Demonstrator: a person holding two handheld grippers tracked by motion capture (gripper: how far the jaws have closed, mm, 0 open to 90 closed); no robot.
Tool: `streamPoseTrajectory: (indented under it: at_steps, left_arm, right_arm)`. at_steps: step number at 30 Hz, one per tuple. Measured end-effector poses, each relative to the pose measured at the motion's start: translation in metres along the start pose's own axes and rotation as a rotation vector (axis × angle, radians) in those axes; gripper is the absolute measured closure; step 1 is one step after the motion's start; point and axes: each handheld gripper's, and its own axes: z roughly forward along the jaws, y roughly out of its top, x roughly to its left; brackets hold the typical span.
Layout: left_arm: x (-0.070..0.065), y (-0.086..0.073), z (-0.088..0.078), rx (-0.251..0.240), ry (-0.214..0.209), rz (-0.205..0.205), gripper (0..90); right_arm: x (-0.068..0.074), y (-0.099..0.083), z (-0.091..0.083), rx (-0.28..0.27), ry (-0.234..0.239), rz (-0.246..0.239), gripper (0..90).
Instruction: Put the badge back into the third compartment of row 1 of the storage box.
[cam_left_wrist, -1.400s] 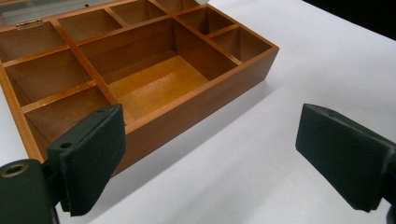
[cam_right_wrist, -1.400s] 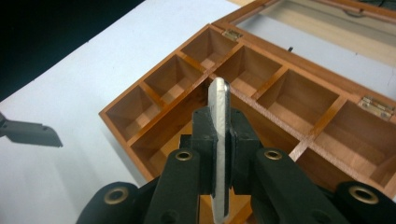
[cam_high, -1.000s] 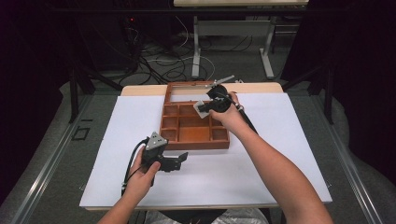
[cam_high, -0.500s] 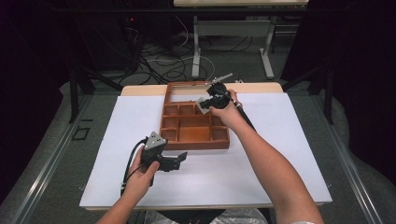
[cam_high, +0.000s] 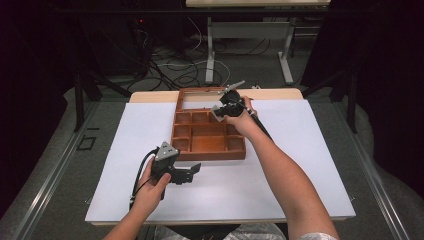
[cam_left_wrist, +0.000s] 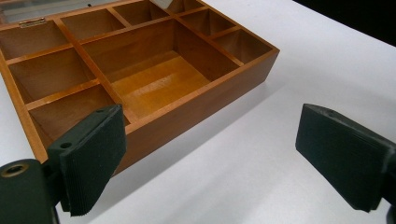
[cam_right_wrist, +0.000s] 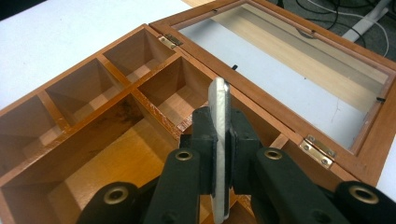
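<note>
A brown wooden box (cam_high: 209, 155) with several empty compartments stands on the white sheet, and its glass-paned lid (cam_high: 200, 90) lies flat open behind it. My right gripper (cam_high: 227, 102) hovers over the back right compartments, shut on a thin flat grey piece (cam_right_wrist: 219, 100) that stands on edge between the pads and sticks out past them. In the right gripper view the lid (cam_right_wrist: 289, 79) and a brass hinge (cam_right_wrist: 319, 150) lie just beyond. My left gripper (cam_high: 191, 172) rests low on the sheet before the box's front wall (cam_left_wrist: 196, 112); it stands open, with nothing between its fingers (cam_left_wrist: 93, 154).
A white sheet (cam_high: 300, 165) covers the table, with a bare wooden strip (cam_high: 150, 96) at the far edge. Behind the table are cables and the metal legs (cam_high: 210, 50) of another table. Both forearms come in from the bottom of the high view.
My right gripper has sunk a little toward the box's back compartments, still shut on the flat piece. The left gripper has stayed in place.
</note>
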Motion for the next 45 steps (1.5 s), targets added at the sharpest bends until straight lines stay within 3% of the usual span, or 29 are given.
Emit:
streamPoseTrajectory:
  at_steps: [7,8,14,22,33,34,45]
  left_arm:
    - [0.000,0.000,0.001,0.000,-0.001,0.000,8.9]
    - [0.000,0.000,0.001,0.001,-0.001,0.000,8.9]
    - [0.001,-0.001,0.001,0.003,-0.001,0.001,8.9]
    - [0.000,-0.001,0.001,0.000,-0.004,-0.001,8.9]
    - [0.002,-0.001,0.001,0.006,-0.003,-0.002,8.9]
    - [0.002,-0.001,0.001,0.007,-0.002,-0.001,8.9]
    - [0.002,-0.002,0.003,0.008,0.002,-0.005,8.9]
  right_arm:
    - [0.000,-0.002,0.008,-0.001,-0.002,-0.057,84.3]
    - [0.000,-0.001,0.007,0.028,-0.006,-0.062,84.3]
    - [0.000,-0.002,0.012,0.001,-0.023,-0.085,84.2]
    - [-0.004,-0.004,0.018,0.000,-0.033,-0.074,82.9]
    - [-0.004,-0.005,0.010,-0.009,-0.070,0.001,58.3]
    - [-0.004,-0.005,0.009,-0.012,-0.074,-0.013,57.1]
    - [0.006,-0.007,-0.006,-0.046,-0.060,0.053,36.4]
